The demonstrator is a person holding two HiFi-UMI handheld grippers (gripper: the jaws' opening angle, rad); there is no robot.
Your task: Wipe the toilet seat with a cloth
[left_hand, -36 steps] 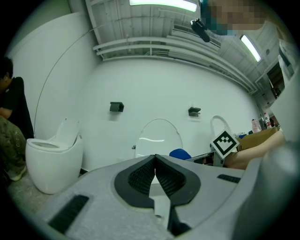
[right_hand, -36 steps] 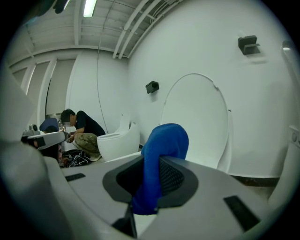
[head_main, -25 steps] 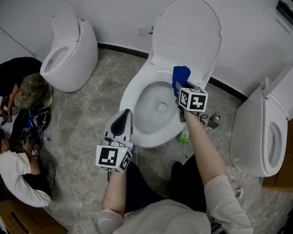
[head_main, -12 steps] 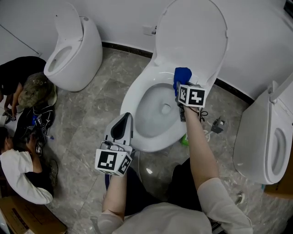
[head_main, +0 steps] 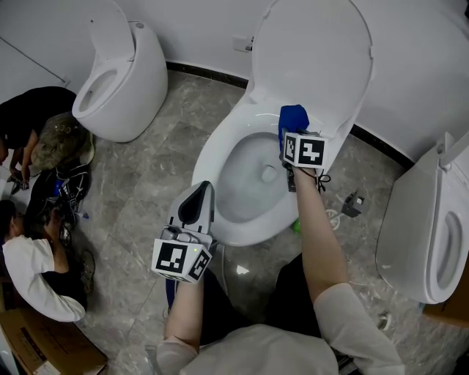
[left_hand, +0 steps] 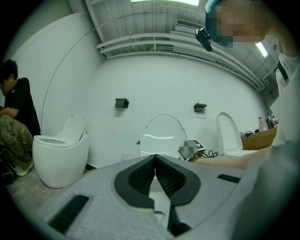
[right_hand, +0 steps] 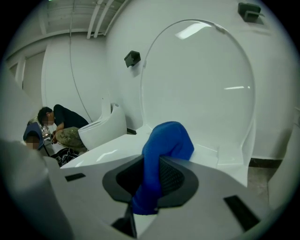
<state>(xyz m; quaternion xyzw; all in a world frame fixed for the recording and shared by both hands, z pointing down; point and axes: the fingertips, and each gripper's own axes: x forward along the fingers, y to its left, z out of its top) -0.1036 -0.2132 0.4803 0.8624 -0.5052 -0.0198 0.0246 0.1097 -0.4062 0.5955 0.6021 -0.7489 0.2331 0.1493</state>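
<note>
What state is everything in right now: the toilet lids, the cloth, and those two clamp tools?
middle toilet's lid: raised.
blue cloth: bunched up, pinched in the right gripper.
right gripper: shut on the blue cloth.
left gripper: shut, holding nothing.
left toilet's lid: raised.
right toilet's lid: raised.

Cool, even light falls from a ceiling strip [left_hand: 164, 2], leaving only faint shadows. Pale glare streaks cross the raised lid [right_hand: 201, 79] and the toilet seat [right_hand: 103, 157]. Both gripper views bulge fisheye-style, with black corners and a soft near foreground; the head view is sharp.
</note>
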